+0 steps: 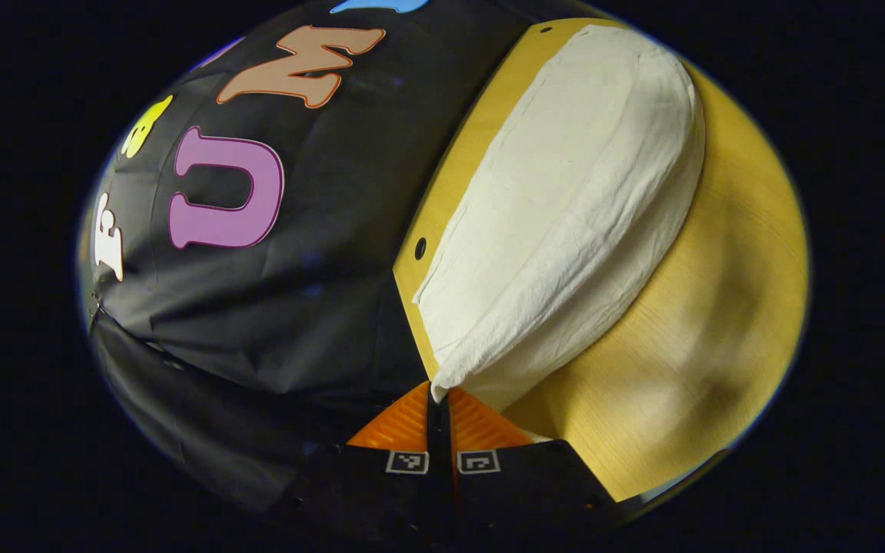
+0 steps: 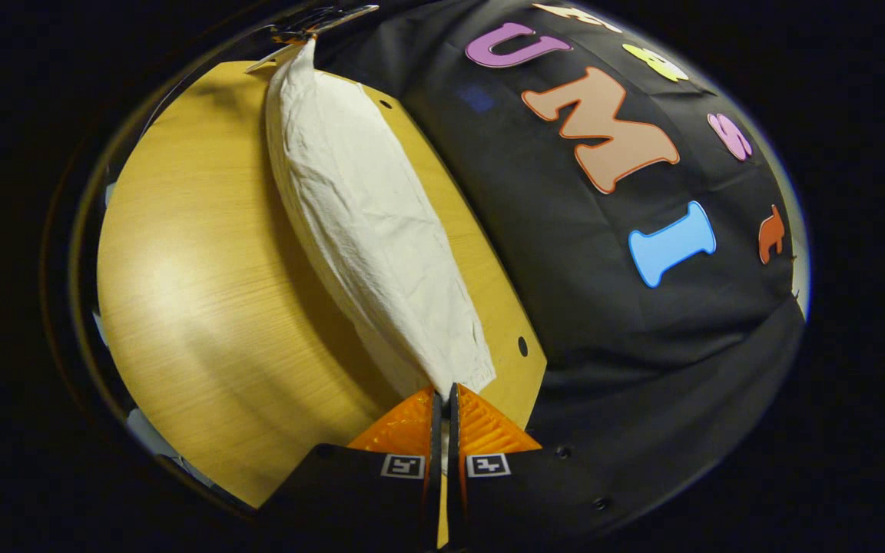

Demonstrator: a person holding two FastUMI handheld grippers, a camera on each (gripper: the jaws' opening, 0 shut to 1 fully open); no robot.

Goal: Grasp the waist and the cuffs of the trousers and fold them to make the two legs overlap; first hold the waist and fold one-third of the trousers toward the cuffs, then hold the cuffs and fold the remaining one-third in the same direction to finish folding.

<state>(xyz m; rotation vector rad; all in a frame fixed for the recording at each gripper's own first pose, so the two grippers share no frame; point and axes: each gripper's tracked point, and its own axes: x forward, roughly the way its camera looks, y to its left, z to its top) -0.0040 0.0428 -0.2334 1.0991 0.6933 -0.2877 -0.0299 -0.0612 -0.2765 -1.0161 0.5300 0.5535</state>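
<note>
Both claws are clamped on the trousers [image 1: 565,207], left claw [image 1: 439,399] and right claw [image 2: 446,395] each pinching an opposite end, so the cloth is held taut along the bench [image 1: 711,322] far edge, seemingly ready for folding.

The left gripper [image 1: 438,393] is closed, both fingers pinching cloth at their tips. The right gripper [image 2: 445,390] is closed likewise, apparently pinching cloth too.
</note>
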